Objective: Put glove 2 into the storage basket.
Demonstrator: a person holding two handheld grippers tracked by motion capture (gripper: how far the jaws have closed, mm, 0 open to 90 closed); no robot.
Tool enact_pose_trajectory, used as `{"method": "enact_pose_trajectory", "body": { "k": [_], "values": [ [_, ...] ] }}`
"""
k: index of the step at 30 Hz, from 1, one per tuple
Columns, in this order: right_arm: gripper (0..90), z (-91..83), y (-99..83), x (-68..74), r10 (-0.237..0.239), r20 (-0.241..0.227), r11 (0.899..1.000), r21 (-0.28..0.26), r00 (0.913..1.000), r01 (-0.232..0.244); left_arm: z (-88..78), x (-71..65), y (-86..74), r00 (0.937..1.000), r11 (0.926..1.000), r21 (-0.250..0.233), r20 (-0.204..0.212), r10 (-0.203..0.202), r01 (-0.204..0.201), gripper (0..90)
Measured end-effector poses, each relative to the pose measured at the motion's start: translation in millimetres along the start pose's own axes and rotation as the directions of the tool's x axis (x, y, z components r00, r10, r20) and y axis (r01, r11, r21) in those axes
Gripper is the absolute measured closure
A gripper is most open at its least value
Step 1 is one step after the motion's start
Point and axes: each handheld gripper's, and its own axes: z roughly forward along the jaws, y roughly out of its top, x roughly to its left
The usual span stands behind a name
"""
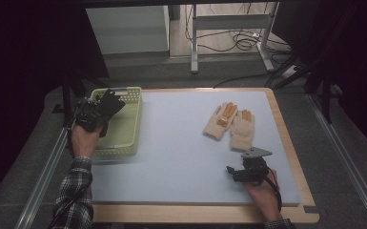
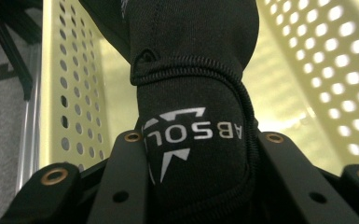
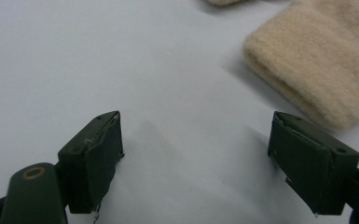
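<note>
A black glove (image 1: 110,102) with white lettering (image 2: 191,84) is pinched between the jaws of my left gripper (image 1: 96,113), which is shut on its cuff (image 2: 203,149). It hangs over the pale yellow-green perforated basket (image 1: 124,143) at the table's left (image 2: 70,84). A pair of beige knitted gloves (image 1: 231,125) with orange fingertips lies side by side at the right middle. Just in front of them my right gripper (image 1: 234,172) rests low over the mat, open with nothing between its jaws (image 3: 196,149). One beige cuff (image 3: 317,65) lies just beyond the right jaw.
A light blue-grey mat (image 1: 181,157) covers the wooden table. The basket's inside looks bare in the left gripper view. Beyond the table are a desk frame (image 1: 194,43) and cables on the floor. Dark curtains stand at both sides.
</note>
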Motion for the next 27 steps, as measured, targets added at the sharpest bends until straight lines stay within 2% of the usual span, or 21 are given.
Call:
{"method": "enact_pose_trajectory", "body": {
  "k": [6, 9, 13, 15, 20, 22, 24, 27],
  "values": [
    [17.6, 0.0, 0.0, 0.0, 0.0, 0.0, 1.0, 0.0, 1.0, 0.0, 14.6, 6.7, 5.5, 0.9998, 0.9985, 0.054, -0.017, -0.012, 0.013, 67.3],
    [17.6, 0.0, 0.0, -0.1, 0.001, -0.001, 1.0, 0.0, 1.0, -0.001, 20.7, 7.5, 8.8, 0.9995, 0.9964, 0.085, -0.031, -0.002, 0.005, 66.9],
    [17.6, 0.0, 0.0, 0.0, 0.0, 0.0, 1.0, 0.0, 1.0, 0.0, 29.5, 6.2, 9.7, 0.9994, 0.9901, 0.14, -0.035, 0.005, 0.0, 66.3],
    [17.6, 0.0, 0.0, -0.1, 0.0, -0.001, 1.0, 0.0, 1.0, 0.0, 31.0, 5.4, 10.3, 0.9991, 0.9887, 0.149, -0.039, 0.015, -0.009, 66.0],
    [17.6, -0.1, -0.1, -0.1, -0.003, 0.001, 1.0, 0.0, 1.0, 0.003, 35.1, 3.2, 11.3, 0.9971, 0.9798, 0.199, -0.067, 0.036, -0.022, 62.2],
    [17.6, -0.1, -0.1, -0.1, -0.003, 0.0, 1.0, 0.0, 1.0, 0.003, 35.8, 3.0, 11.0, 0.9951, 0.976, 0.216, -0.087, 0.048, -0.029, 58.5],
    [17.6, 0.0, 0.0, -0.1, 0.0, -0.001, 1.0, 0.0, 1.0, 0.0, 35.7, 4.5, 9.7, 0.993, 0.9733, 0.228, -0.105, 0.055, -0.029, 49.3],
    [17.6, -0.1, -0.1, -0.1, -0.003, 0.001, 1.0, 0.0, 1.0, 0.003, 35.6, 8.7, 6.7, 0.9947, 0.9677, 0.251, -0.092, 0.046, -0.021, 33.6]
  ]
}}
